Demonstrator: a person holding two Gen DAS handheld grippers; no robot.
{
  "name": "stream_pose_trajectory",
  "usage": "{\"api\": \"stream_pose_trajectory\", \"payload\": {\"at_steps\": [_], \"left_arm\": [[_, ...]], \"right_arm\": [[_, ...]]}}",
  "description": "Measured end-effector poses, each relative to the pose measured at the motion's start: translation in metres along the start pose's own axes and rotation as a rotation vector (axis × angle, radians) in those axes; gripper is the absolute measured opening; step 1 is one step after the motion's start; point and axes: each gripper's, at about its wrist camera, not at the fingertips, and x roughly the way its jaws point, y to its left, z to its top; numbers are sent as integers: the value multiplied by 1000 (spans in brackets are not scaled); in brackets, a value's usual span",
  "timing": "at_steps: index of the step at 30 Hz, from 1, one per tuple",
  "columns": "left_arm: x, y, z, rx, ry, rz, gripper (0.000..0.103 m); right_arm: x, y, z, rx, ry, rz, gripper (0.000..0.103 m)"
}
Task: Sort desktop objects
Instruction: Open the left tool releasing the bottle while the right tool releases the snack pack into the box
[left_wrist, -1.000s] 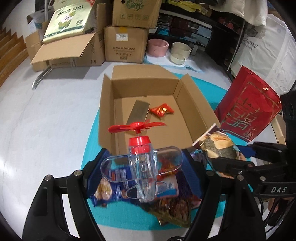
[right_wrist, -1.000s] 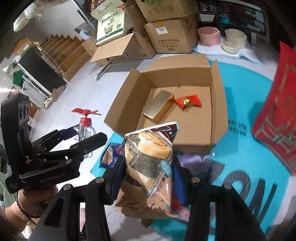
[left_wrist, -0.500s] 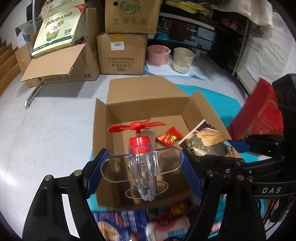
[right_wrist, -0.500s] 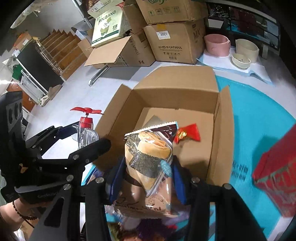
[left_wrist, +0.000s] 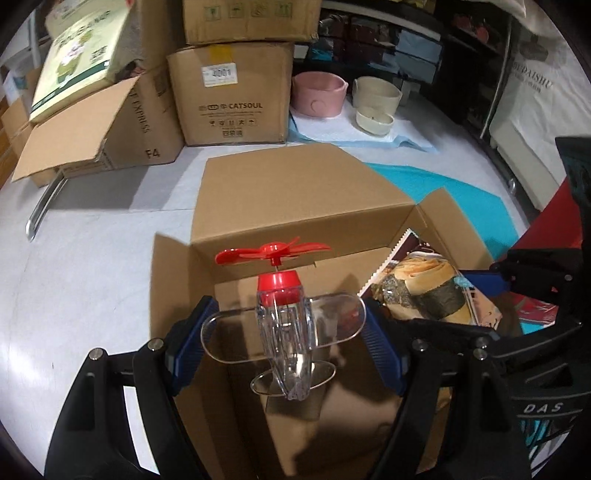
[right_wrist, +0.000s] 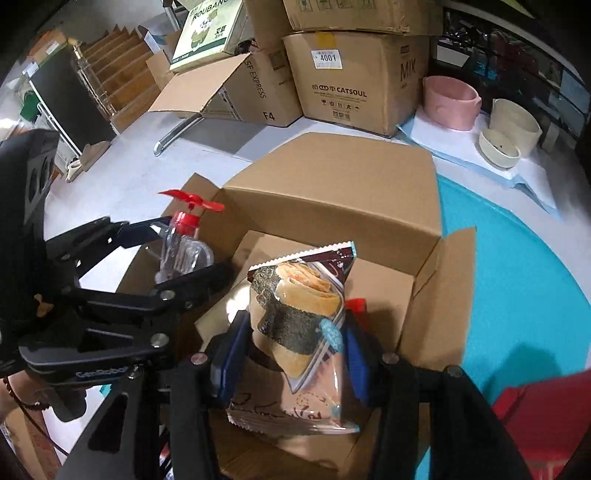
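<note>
My left gripper (left_wrist: 284, 339) is shut on a clear plastic toy plane (left_wrist: 284, 332) with a red propeller, held by its wings over the open cardboard box (left_wrist: 295, 206). My right gripper (right_wrist: 291, 350) is shut on a snack packet (right_wrist: 295, 325) picturing a seaweed roll, held over the same box (right_wrist: 332, 192). The packet shows at the right of the left wrist view (left_wrist: 421, 291), and the plane at the left of the right wrist view (right_wrist: 181, 247). A red wrapper (right_wrist: 356, 304) peeks out behind the packet inside the box.
Stacked cardboard cartons (left_wrist: 236, 92) stand behind the box, with a pink bowl (left_wrist: 319, 92) and cream bowls (left_wrist: 375, 99) to their right. A teal mat (right_wrist: 517, 280) lies under the box. A red bag (right_wrist: 546, 413) sits at the right. Wooden shelving (right_wrist: 107, 85) is far left.
Both grippers have moved forward with their loads, from above the snack pile on the mat to over the open box. The pile has dropped out of view.
</note>
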Motion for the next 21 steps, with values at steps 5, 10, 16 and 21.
{"api": "stream_pose_trajectory", "payload": {"at_steps": [5, 10, 16, 21], "left_arm": [[21, -1, 7, 7, 35, 6, 77], [32, -6, 6, 52, 39, 46, 77], [40, 1, 1, 20, 103, 43, 87], [22, 0, -2, 32, 54, 67, 97]], "right_arm": [[17, -10, 3, 7, 21, -11, 50], [28, -15, 2, -3, 40, -39, 54], [23, -12, -1, -38, -3, -103, 70], [7, -6, -5, -79, -49, -120, 74]]}}
